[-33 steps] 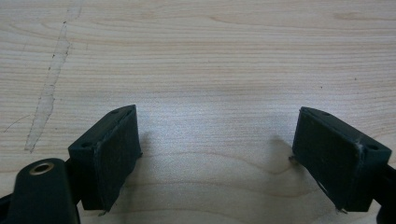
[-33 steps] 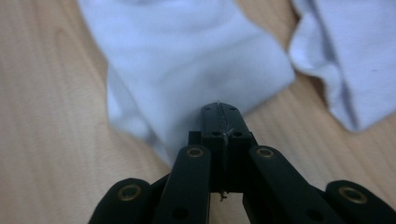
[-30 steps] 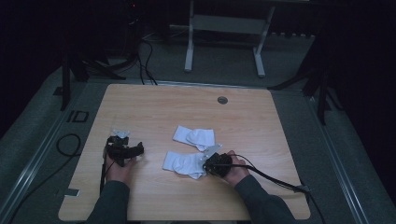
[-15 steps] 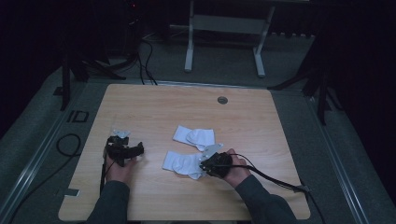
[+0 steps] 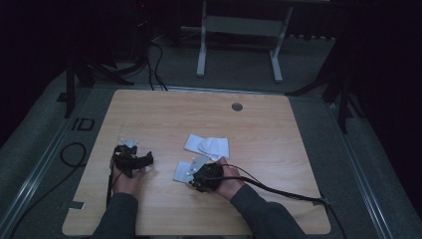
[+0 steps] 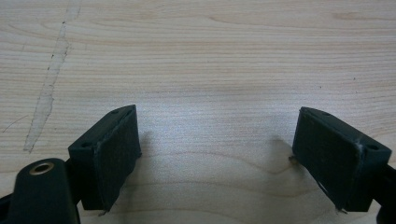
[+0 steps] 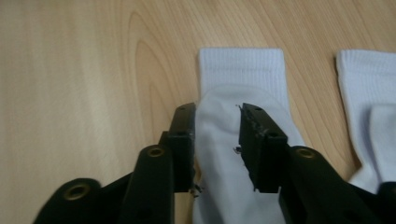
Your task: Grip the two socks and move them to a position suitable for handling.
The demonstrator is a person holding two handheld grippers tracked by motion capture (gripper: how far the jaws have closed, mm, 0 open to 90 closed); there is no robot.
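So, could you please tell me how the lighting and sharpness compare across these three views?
High view: dim, the surroundings nearly black, the table lit but soft. Left gripper view: bright, wood grain crisp, soft shadows beside the left tool. Right gripper view: evenly lit, the sock sharp at its ribbed cuff, the right tool slightly blurred up close.

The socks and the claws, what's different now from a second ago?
The right claw has just been opening, loosening from the near sock, which lies flat between its jaws, and the hand slid slightly left. The left claw, far sock and table stayed put.
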